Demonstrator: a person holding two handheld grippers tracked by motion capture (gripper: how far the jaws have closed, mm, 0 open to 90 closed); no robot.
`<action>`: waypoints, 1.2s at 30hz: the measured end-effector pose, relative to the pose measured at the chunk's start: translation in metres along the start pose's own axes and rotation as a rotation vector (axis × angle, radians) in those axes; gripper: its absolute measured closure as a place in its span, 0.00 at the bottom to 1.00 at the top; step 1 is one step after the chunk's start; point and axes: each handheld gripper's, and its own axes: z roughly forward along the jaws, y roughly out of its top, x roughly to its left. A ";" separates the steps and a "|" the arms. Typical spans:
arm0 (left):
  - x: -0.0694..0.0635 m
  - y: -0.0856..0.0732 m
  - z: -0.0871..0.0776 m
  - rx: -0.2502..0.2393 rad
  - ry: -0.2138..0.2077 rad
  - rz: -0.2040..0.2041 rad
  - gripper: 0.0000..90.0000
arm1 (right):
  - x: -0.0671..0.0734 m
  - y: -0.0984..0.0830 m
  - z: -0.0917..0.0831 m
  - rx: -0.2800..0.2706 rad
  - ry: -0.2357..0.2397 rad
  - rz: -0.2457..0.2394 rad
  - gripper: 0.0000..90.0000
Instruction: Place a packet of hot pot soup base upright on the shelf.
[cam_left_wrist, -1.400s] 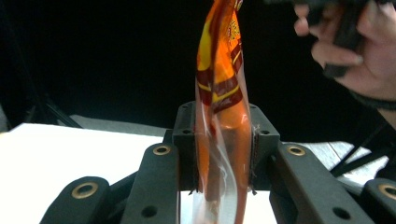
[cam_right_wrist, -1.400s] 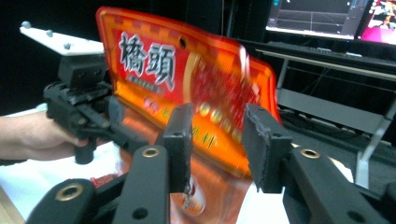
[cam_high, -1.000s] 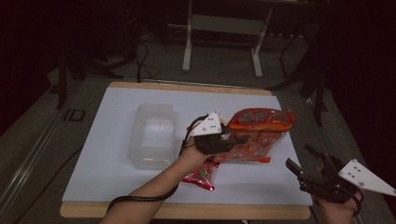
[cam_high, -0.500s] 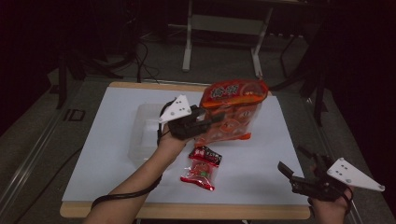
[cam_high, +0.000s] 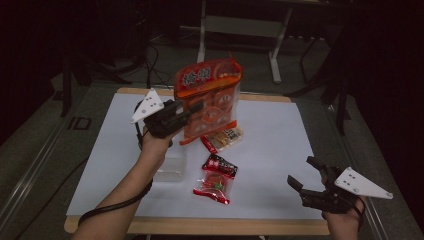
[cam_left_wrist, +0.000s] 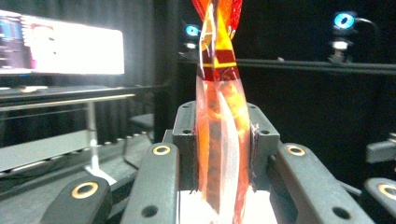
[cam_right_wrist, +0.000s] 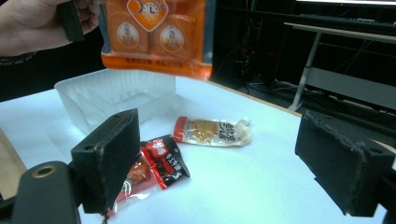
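Note:
A big orange snack bag (cam_high: 210, 97) hangs upright above the middle of the white table (cam_high: 280, 130). My left gripper (cam_high: 192, 109) is shut on the bag's left edge, and in the left gripper view the bag (cam_left_wrist: 219, 116) is pinched between the pads (cam_left_wrist: 187, 140). An orange-and-white sachet (cam_high: 224, 137), a red-and-black packet (cam_high: 221, 165) and a red packet (cam_high: 212, 187) lie under it. My right gripper (cam_high: 304, 174) hovers at the front right. Its jaws have just been opening and stand open with nothing between them. From there (cam_right_wrist: 229, 158) it faces the packet (cam_right_wrist: 163, 161) and sachet (cam_right_wrist: 212, 130).
A clear plastic tray (cam_high: 172, 165) sits below my left hand, and in the right gripper view the tray (cam_right_wrist: 116, 98) stands behind the packets. Table legs (cam_high: 202, 30) and cables lie on the dark floor beyond the far edge.
The left gripper has lifted the orange bag off the table and carried it left and up, turning it upright. The sachet now lies uncovered. The right gripper has barely shifted.

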 end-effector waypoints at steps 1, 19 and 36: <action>0.000 0.000 0.000 0.000 0.000 0.000 0.80 | 0.000 0.000 0.000 -0.001 0.007 0.002 0.16; 0.060 -0.037 -0.050 0.001 0.286 -0.028 0.80 | -0.001 -0.009 0.009 0.035 0.031 0.008 0.16; 0.082 -0.067 -0.065 0.050 0.358 -0.057 0.80 | 0.000 -0.011 0.015 0.051 0.050 0.006 0.16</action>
